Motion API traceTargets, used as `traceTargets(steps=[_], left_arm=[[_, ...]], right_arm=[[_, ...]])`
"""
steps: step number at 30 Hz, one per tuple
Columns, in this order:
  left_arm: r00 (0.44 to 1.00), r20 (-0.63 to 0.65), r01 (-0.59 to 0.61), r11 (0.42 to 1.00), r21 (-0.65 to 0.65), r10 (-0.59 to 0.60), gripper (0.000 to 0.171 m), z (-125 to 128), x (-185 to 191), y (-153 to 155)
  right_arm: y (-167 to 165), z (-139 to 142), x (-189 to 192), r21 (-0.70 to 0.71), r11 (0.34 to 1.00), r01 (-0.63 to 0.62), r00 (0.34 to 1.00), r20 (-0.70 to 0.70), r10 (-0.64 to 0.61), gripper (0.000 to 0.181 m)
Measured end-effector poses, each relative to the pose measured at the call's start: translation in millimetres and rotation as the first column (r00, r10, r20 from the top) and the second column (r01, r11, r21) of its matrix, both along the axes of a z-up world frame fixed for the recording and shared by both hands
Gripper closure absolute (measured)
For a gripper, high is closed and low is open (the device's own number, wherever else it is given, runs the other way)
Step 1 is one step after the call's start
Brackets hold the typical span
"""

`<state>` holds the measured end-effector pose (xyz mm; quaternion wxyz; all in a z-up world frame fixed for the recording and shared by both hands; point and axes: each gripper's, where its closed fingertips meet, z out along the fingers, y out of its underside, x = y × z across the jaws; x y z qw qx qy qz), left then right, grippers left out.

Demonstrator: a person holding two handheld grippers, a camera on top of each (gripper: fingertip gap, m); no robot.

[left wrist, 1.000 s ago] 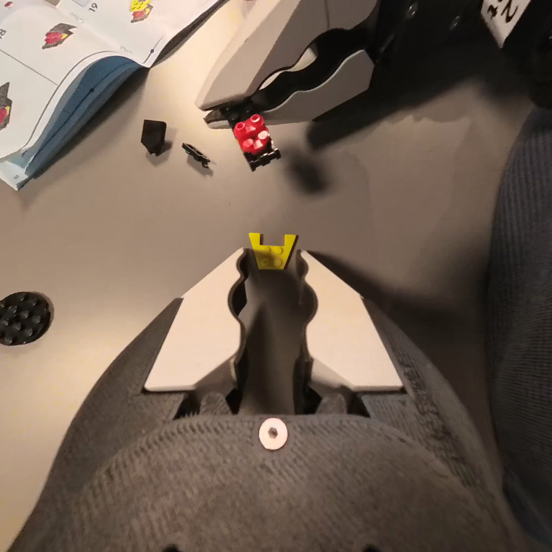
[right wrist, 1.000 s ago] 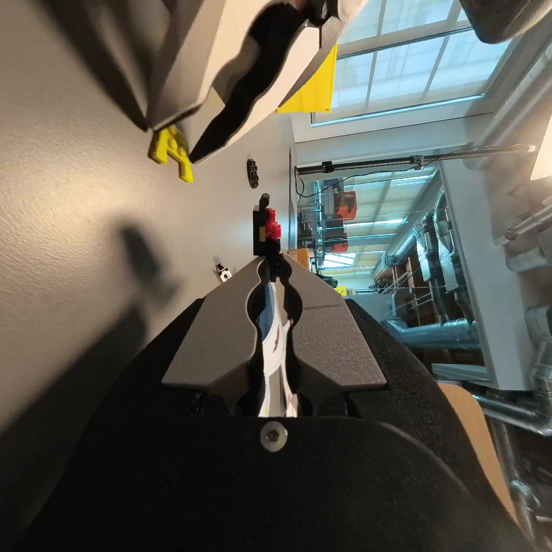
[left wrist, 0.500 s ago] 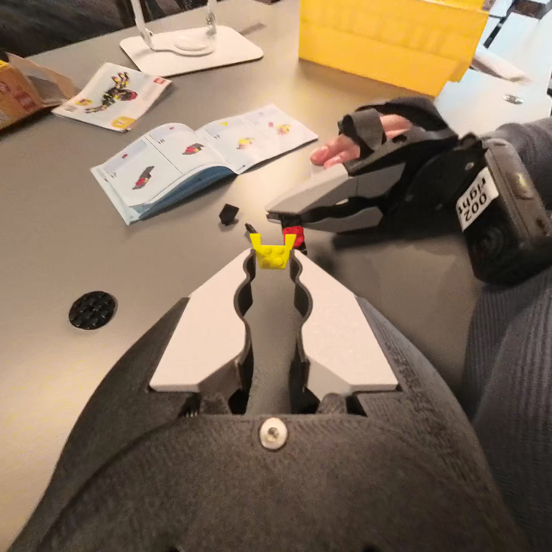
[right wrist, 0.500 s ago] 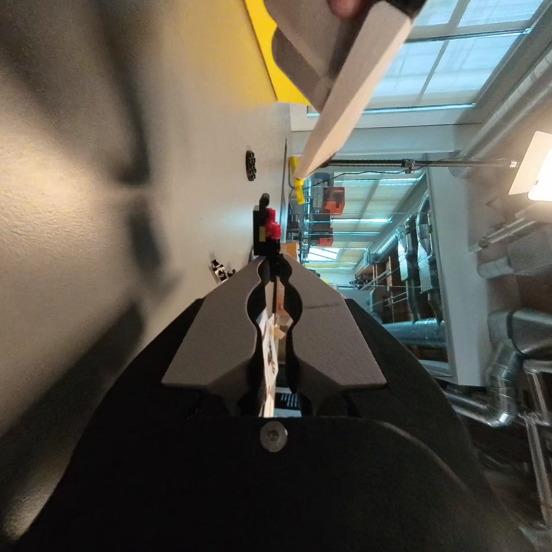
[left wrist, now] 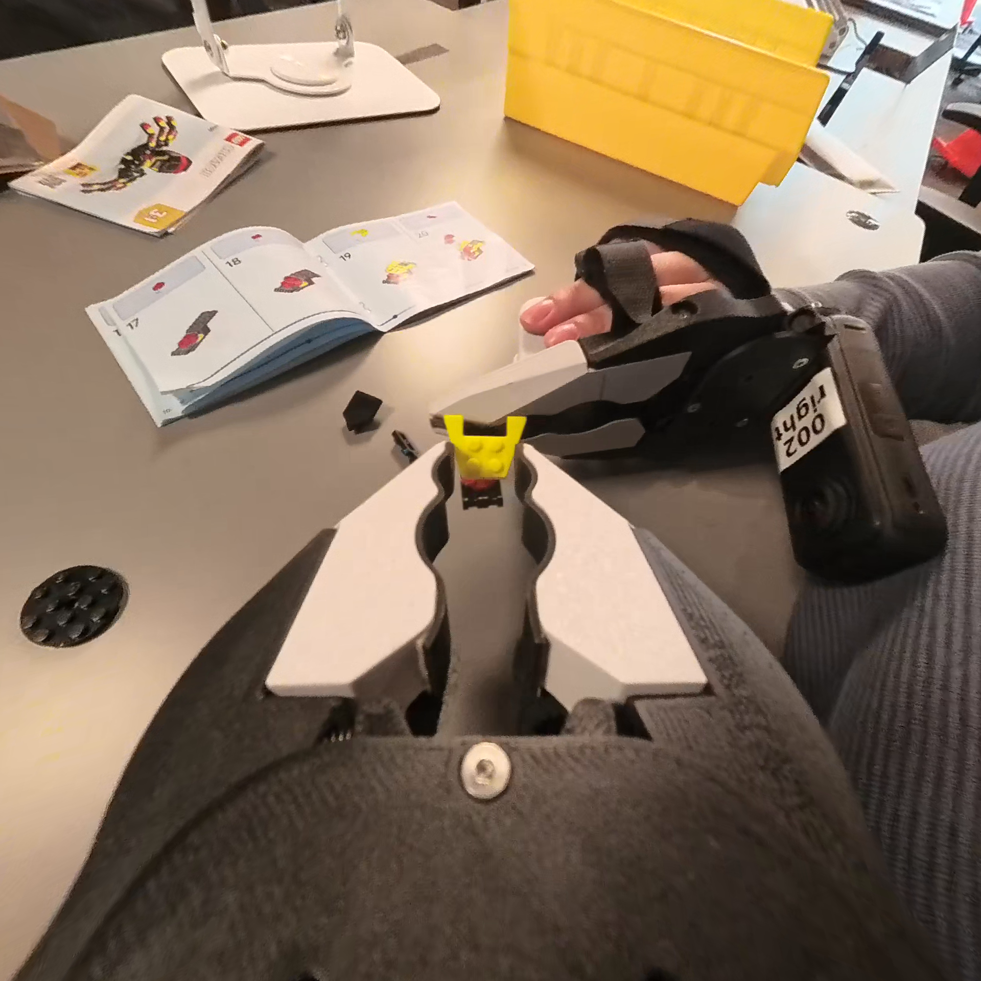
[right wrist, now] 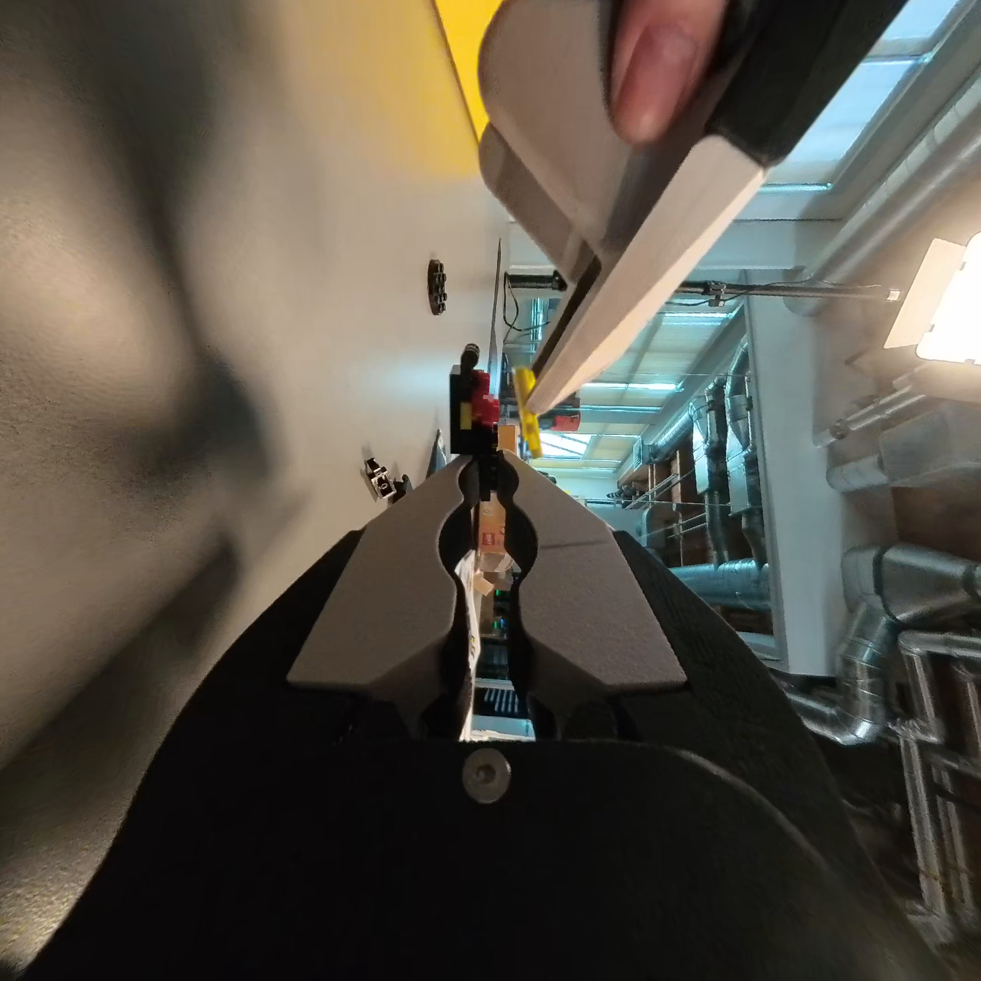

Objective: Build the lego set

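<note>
The left tool [left wrist: 480, 467] has pale grey wavy-edged fingers [left wrist: 371, 573], a dark textured body and one silver screw [left wrist: 485, 769]. The right tool [left wrist: 440, 422] bears a white label [left wrist: 807, 424]; a black strap [left wrist: 626, 276] and grey ribbed sleeve [left wrist: 902, 663] show.

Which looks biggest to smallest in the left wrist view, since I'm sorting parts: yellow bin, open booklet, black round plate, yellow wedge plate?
1. yellow bin
2. open booklet
3. black round plate
4. yellow wedge plate, though it sits nearer the camera, so its true rank against the round plate is unsure.
</note>
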<state>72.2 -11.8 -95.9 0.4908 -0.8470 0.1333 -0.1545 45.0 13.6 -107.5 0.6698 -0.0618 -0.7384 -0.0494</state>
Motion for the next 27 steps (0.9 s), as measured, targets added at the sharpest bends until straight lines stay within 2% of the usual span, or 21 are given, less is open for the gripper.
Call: traceTargets(steps=[5,10,16,27], left_arm=[[0.999,-0.046,-0.011,1.0,0.018,0.012,0.149,0.6,-0.9,0.8],[0.995,-0.073,-0.068,0.997,0.048,0.071,0.149,3.8,-17.7,-1.2],[0.995,-0.04,-0.092,0.994,0.054,0.094,0.15,6.8,-27.8,-5.0],[0.997,-0.026,-0.066,0.997,0.049,0.067,0.15,4.2,-22.6,-5.1]], right_arm=[[-0.1,0.8,-0.1,0.002,1.0,0.0,1.0,-0.001,0.0,0.179],[0.7,0.9,-0.6,-0.008,1.0,0.001,1.0,-0.001,-0.001,0.179],[0.8,0.5,-1.1,-0.01,1.0,0.001,1.0,0.002,-0.001,0.179],[1.2,-0.3,-1.3,-0.021,1.0,0.0,1.0,0.007,0.0,0.179]])
